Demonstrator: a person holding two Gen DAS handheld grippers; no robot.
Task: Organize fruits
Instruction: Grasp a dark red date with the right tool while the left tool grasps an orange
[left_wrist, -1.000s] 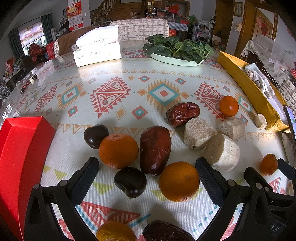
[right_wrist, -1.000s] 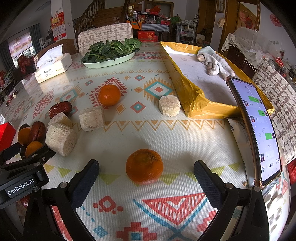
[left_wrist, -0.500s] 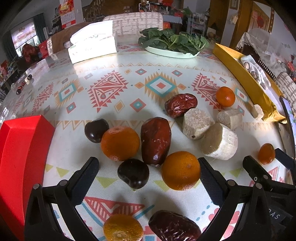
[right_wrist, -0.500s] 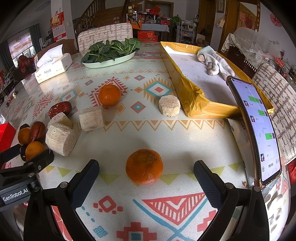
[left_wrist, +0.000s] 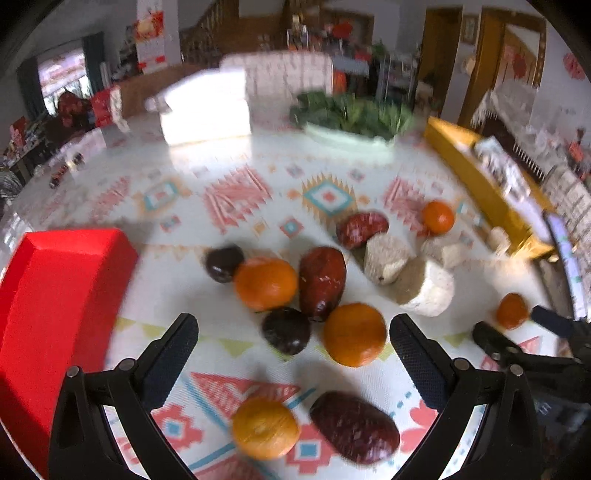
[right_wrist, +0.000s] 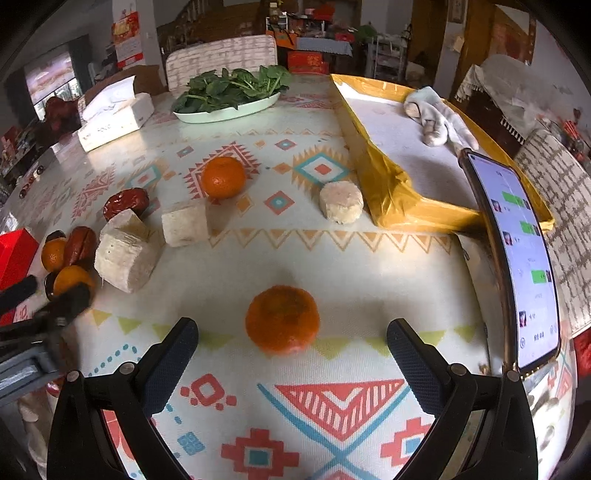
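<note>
In the left wrist view my left gripper (left_wrist: 293, 343) is open and empty above a cluster of fruit: a dark plum (left_wrist: 286, 330), an orange tangerine (left_wrist: 354, 339), a red date (left_wrist: 322, 282), another tangerine (left_wrist: 266, 283) and a second plum (left_wrist: 224, 263). A tangerine (left_wrist: 265, 427) and a date (left_wrist: 355, 426) lie close under the gripper. In the right wrist view my right gripper (right_wrist: 291, 349) is open, with a dark-orange tangerine (right_wrist: 282, 319) on the cloth just ahead of its fingertips. Another tangerine (right_wrist: 223, 177) lies further back.
A red box (left_wrist: 55, 295) stands at the left. Pale cut chunks (right_wrist: 127, 254) lie beside the fruit. A yellow tray (right_wrist: 388, 184) holding a glove, a propped phone (right_wrist: 517, 258), a plate of greens (right_wrist: 229, 92) and a tissue box (right_wrist: 114, 118) sit around the patterned cloth.
My left gripper has pulled back and risen, so the near tangerine and date have come further into view; its image is motion-blurred. My right gripper has stayed still.
</note>
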